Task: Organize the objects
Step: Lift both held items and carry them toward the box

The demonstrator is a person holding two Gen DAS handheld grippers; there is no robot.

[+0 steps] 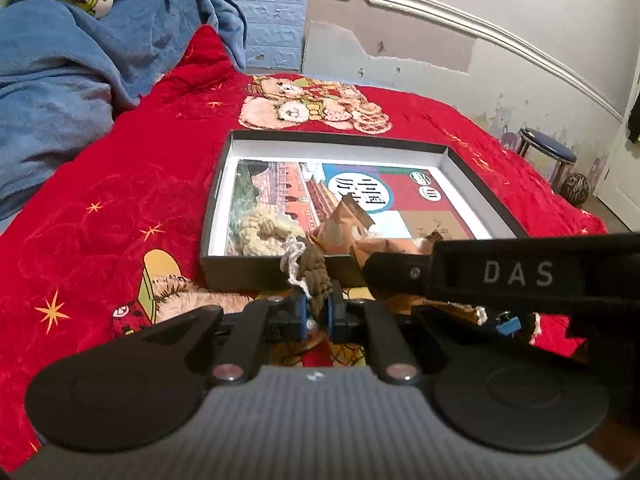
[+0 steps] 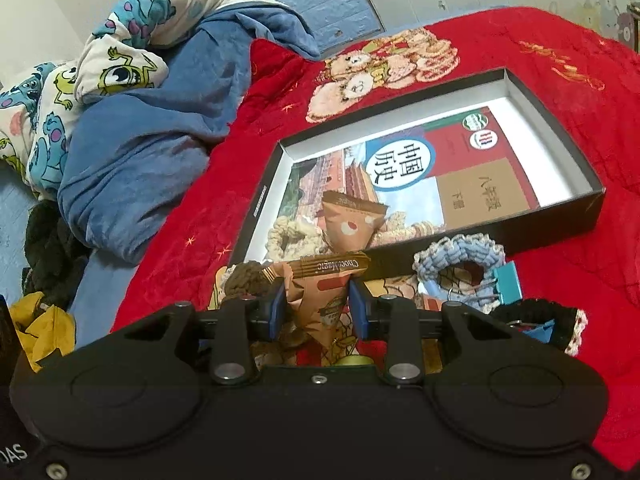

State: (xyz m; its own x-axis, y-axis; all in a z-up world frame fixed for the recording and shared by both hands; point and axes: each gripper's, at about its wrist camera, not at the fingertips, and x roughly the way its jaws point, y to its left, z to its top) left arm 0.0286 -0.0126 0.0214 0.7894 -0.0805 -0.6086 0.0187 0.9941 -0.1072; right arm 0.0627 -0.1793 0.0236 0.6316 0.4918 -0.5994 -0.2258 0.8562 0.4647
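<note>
The left tongs [image 1: 317,312] pinch a brown crocheted scrunchie [image 1: 316,276] at the near wall of the black box [image 1: 248,272] on the red bedspread [image 1: 100,200]. The right tongs [image 2: 318,310] pinch a ChocoMagic snack packet [image 2: 320,300]. Farther right, a blue scrunchie [image 2: 460,256] apparently touches a teal binder clip [image 2: 506,286].

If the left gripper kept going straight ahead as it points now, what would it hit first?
Probably the near wall of the black box. The left gripper, shut on a brown crocheted piece, faces it; depth is unclear.

A book [image 2: 440,168] lies in the box [image 2: 560,216] (on the bedspread [image 2: 560,40]); a snack packet [image 2: 352,224] rests on it.
</note>
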